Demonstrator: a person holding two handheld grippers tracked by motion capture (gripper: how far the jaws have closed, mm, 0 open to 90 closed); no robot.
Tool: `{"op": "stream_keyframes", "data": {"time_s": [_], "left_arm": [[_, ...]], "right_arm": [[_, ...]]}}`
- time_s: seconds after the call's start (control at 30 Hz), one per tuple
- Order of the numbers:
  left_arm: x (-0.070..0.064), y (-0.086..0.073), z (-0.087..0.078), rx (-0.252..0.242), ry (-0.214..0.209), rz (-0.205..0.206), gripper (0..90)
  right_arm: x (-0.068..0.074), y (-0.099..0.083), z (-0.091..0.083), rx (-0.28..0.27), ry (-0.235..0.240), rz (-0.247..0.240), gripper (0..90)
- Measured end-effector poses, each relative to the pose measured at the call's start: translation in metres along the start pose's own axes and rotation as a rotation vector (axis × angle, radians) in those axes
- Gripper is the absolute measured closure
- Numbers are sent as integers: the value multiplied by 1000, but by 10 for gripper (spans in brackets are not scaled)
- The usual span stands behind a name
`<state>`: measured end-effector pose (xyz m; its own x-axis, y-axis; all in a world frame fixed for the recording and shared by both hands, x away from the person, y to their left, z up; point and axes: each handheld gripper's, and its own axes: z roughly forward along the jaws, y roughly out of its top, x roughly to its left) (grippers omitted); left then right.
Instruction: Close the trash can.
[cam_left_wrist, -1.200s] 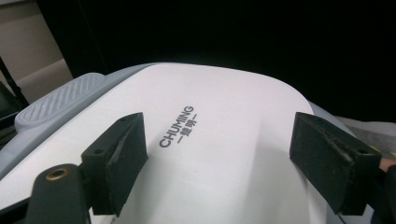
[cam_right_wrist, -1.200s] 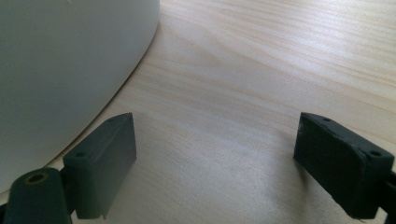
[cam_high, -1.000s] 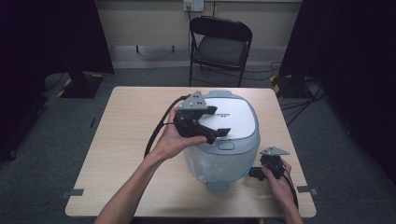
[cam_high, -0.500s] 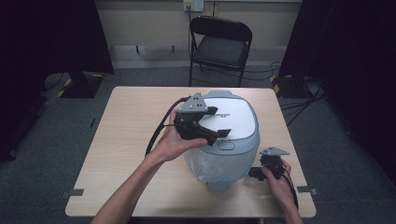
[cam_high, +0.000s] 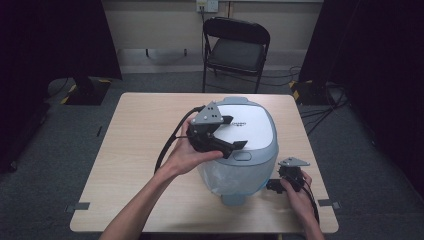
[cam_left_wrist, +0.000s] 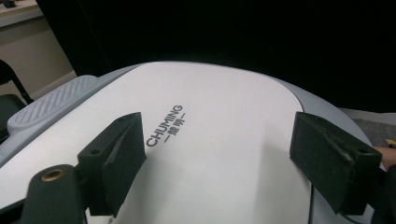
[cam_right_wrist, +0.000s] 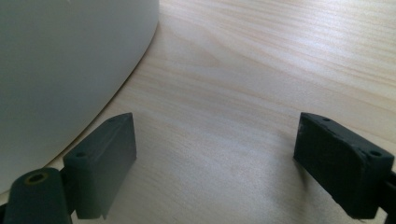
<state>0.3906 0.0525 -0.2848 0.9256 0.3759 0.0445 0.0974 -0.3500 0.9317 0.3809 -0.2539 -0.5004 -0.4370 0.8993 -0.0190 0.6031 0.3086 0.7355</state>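
Observation:
A large rice cooker (cam_high: 250, 135) with a white lid and grey-blue body stands on the wooden table (cam_high: 140, 135). My left gripper (cam_high: 231, 132) hovers over the lid's left side, open, nothing between its fingers. The left gripper view looks across the white lid (cam_left_wrist: 219, 154), printed CHUMING, with both black pads (cam_left_wrist: 119, 158) spread wide. Low on the table at the cooker's right front, my right gripper (cam_high: 274, 186) stands open. The right gripper view has the cooker's pale wall (cam_right_wrist: 65, 65) at the left and bare wood (cam_right_wrist: 224, 107) between its pads.
A black folding chair (cam_high: 235, 50) stands behind the table's far edge. Dark curtains hang on both sides. Cables lie on the floor at the right. Tape marks sit near the table's front corners (cam_high: 77, 206).
My left gripper has barely shifted above the lid. The right gripper stays where it was.

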Motion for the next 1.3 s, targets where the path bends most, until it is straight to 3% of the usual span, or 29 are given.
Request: {"op": "stream_keyframes", "data": {"time_s": [0.2, 0.3, 0.53, 0.73, 0.97, 1.1, 1.3], "left_arm": [[7, 2, -2, 5, 5, -46, 197], [10, 1, -7, -19, -4, -73, 199], [27, -15, -37, -70, 97, -113, 209], [44, -35, -69, -64, 200, -146, 202], [59, -70, -97, -31, 292, -202, 198], [66, -103, -102, 35, 332, -246, 196], [69, -153, -105, 128, 357, -326, 194]], "right_arm": [[0, 0, 0, 0, 0, 0, 121], [0, 0, 0, 0, 0, 0, 121], [0, 0, 0, 0, 0, 0, 121], [0, 0, 0, 0, 0, 0, 121], [0, 0, 0, 0, 0, 0, 121], [0, 0, 0, 0, 0, -1, 121], [0, 0, 0, 0, 0, 0, 121]]}}
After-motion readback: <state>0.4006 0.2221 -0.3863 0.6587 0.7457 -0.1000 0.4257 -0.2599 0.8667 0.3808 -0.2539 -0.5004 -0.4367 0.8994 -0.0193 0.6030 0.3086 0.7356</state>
